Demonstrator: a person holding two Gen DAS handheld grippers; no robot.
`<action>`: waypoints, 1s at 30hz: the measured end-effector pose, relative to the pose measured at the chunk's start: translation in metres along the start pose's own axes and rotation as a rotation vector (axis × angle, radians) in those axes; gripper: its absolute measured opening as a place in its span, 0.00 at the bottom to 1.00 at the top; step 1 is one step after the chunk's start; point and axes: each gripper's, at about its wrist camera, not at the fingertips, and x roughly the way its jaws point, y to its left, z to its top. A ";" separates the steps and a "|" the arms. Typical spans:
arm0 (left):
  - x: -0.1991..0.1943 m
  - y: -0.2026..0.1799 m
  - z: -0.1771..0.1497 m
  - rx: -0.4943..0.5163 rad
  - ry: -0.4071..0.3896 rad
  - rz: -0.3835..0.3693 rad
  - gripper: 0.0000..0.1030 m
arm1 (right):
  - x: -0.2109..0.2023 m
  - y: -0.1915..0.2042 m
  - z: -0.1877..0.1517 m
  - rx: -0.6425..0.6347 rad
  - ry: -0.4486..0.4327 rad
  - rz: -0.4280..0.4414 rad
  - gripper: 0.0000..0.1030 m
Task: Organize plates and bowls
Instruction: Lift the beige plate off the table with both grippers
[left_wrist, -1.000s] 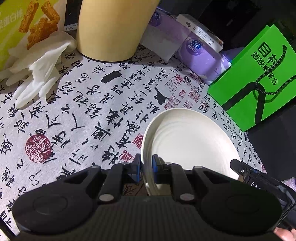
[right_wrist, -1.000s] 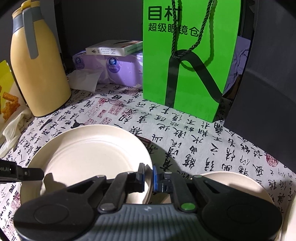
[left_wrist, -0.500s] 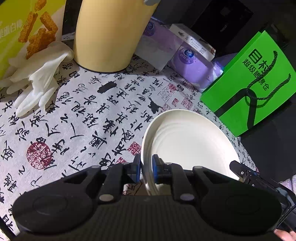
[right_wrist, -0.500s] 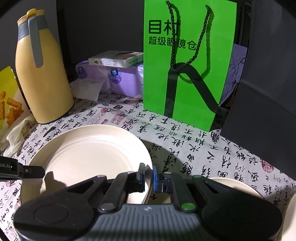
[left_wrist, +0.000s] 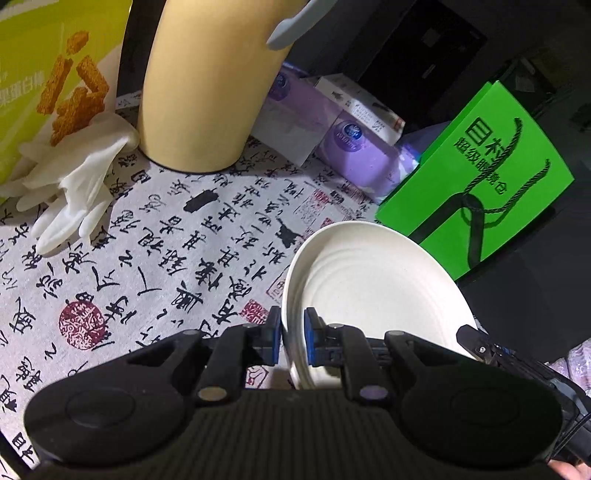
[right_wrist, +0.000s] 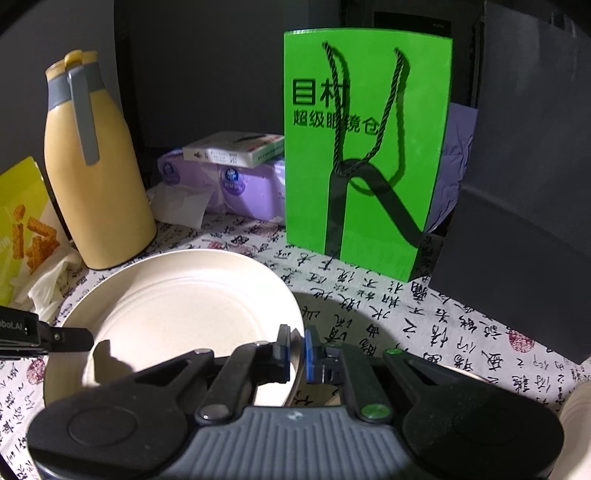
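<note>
We have the cream plate (right_wrist: 177, 310) pinched at two places on its rim: the left gripper (left_wrist: 292, 338) is clamped on one edge and the right gripper (right_wrist: 293, 347) on the opposite edge, each pair of blue pads squeezed onto the thin lip with almost no gap. The plate hangs between us above the patterned tablecloth (left_wrist: 147, 258), tilted rather than flat, with its shadow falling on the cloth beneath. The main risk we see is the grip itself: only a narrow strip of rim sits between the pads, and the plate looks smooth, so any twist of one hand against the other could lever the lip out of one pair of pads and leave it swinging from the other. If we drift apart or together, the rim could be pulled free or the plate strained. There is also clutter close by: the yellow jug (right_wrist: 96, 177) and the white glove (left_wrist: 77, 188) on one side, the green paper bag (right_wrist: 365, 158) and the purple tissue packs (right_wrist: 236, 184) behind, so a wide swing could knock the light bag over. Another pale dish (right_wrist: 576, 428) shows at the lower right edge of the right view; setting our plate on it off centre, or coming down tilted, could chip or slide both.
</note>
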 end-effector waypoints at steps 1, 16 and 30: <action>-0.002 -0.001 0.000 0.001 -0.003 -0.004 0.12 | -0.004 0.000 0.000 0.000 -0.007 0.000 0.07; -0.038 -0.013 -0.004 0.026 -0.070 -0.061 0.12 | -0.051 -0.004 0.000 0.044 -0.076 -0.012 0.06; -0.074 -0.017 -0.018 0.043 -0.098 -0.098 0.12 | -0.091 0.000 -0.009 0.059 -0.114 -0.026 0.06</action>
